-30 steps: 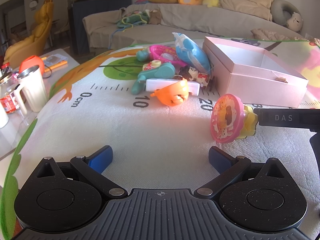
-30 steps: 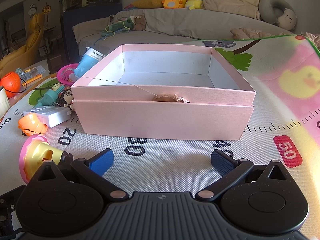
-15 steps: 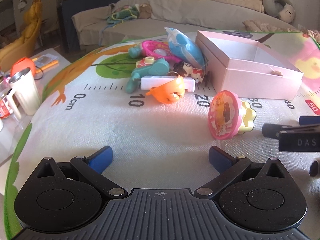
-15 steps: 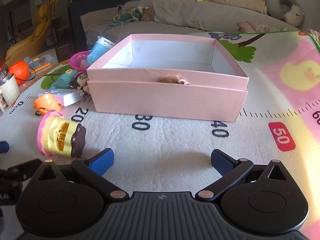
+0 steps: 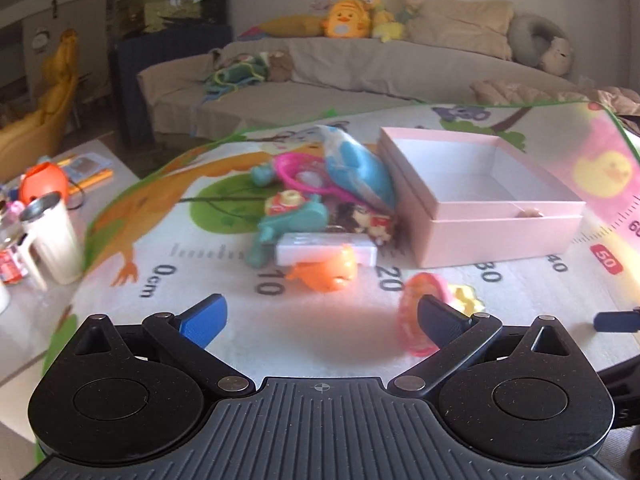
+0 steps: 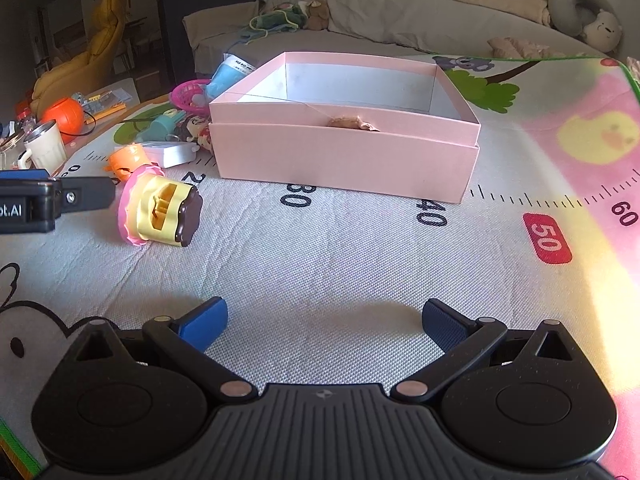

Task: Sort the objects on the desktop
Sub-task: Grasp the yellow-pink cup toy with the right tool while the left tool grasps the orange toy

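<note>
Left gripper (image 5: 320, 316): jaws wide, nothing between them, low over the mat (image 5: 320, 344) that covers the desk. Its own view is motion-blurred. The pink-and-yellow toy (image 5: 420, 320) lies on its side just ahead of the right pad, partly hidden behind it; contact cannot be told.

Right gripper (image 6: 324, 320): jaws wide, empty, over bare mat (image 6: 320, 264) short of the box. In its view the same toy (image 6: 160, 210) lies tipped, pink disc to the left, brown end to the right, just beside the tip of the left gripper at frame left.

Pink box (image 6: 344, 148): open top, white inside, sitting past the "30" and "40" marks printed on the mat. A small brownish scrap (image 6: 352, 122) sits at the middle of its near rim. Interior otherwise looks bare.

Toy pile left of the box, seen from the left wrist: orange toy (image 5: 328, 272) nearest, touching a white block (image 5: 326, 254) behind it; teal toy (image 5: 288, 226); pink racket (image 5: 304, 174); blue packet (image 5: 358, 170) leaning against the box wall; a small figure (image 5: 366, 220) beside the box corner.

Off the mat at far left: white mug (image 5: 52, 236), orange ball (image 5: 42, 182). Sofa (image 5: 360, 76) with plush toys behind.
</note>
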`<action>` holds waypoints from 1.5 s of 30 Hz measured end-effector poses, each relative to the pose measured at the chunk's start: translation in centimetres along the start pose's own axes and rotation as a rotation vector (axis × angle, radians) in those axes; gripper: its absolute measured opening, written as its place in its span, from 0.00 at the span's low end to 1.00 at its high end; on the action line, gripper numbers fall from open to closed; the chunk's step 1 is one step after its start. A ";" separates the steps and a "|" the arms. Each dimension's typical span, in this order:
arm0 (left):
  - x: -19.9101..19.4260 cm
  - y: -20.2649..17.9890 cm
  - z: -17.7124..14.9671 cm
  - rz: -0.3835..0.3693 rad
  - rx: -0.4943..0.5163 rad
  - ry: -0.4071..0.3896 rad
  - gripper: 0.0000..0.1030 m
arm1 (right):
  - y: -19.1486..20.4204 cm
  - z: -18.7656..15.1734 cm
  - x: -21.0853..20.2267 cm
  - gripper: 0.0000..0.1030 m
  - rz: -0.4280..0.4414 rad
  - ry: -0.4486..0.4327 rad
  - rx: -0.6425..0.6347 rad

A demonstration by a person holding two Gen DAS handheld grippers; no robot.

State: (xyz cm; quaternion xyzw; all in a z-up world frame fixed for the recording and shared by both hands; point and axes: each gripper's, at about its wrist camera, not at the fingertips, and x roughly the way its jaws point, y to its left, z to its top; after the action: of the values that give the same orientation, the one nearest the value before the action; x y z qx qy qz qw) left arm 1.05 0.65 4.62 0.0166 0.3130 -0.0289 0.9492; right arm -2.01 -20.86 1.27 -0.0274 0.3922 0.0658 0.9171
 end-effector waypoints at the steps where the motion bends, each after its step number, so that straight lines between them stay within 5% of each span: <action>1: 0.0 0.8 0.0 0.027 -0.016 0.004 1.00 | 0.1 0.2 -0.1 1.00 0.020 0.013 -0.014; 3: 0.0 3.1 -0.1 0.082 -0.057 0.022 1.00 | 0.7 0.7 -0.7 1.00 0.096 0.005 -0.060; 7: 0.2 6.2 -0.2 0.142 -0.146 0.039 1.00 | 4.7 2.0 -2.6 1.00 0.112 -0.156 -0.240; 10: 0.2 7.1 -0.3 0.149 -0.181 0.037 1.00 | 7.2 3.2 -2.1 0.97 0.135 -0.195 -0.272; 12: 0.1 7.2 -0.4 0.141 -0.178 0.037 1.00 | 8.6 4.0 -0.7 0.83 0.143 -0.191 -0.282; 15: 0.0 6.7 -0.4 0.103 -0.154 0.023 1.00 | 9.0 5.0 1.4 0.46 0.164 -0.141 -0.223; 18: -0.1 5.9 -0.2 0.041 -0.127 -0.005 1.00 | 5.4 5.5 1.2 0.41 0.275 -0.110 -0.025; 23: 2.4 2.4 0.6 -0.068 -0.057 0.006 1.00 | -1.0 4.3 0.0 0.44 0.172 -0.146 0.164; 26: 4.9 0.8 1.3 -0.022 -0.043 0.041 1.00 | -2.9 3.1 -1.1 0.57 0.109 -0.197 0.192; 29: 6.5 0.0 1.7 -0.025 -0.039 0.063 0.95 | -3.1 1.5 -2.0 0.71 0.026 -0.279 0.146; 33: 7.9 -0.2 1.8 -0.004 -0.019 0.108 0.55 | -3.2 0.2 -1.5 0.77 0.017 -0.302 0.132; 38: 5.4 0.1 0.8 -0.033 0.024 0.089 0.55 | -2.7 0.0 -1.9 0.80 0.016 -0.338 0.088; 45: 0.2 -0.5 -3.6 -0.212 0.118 0.141 0.56 | 2.0 0.0 -2.1 0.90 -0.046 -0.318 -0.201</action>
State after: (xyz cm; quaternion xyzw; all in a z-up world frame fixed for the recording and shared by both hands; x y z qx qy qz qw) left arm -0.95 0.28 1.64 0.0411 0.3767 -0.1462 0.9138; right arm -3.67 -19.09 2.79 -0.1172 0.2331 0.0870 0.9614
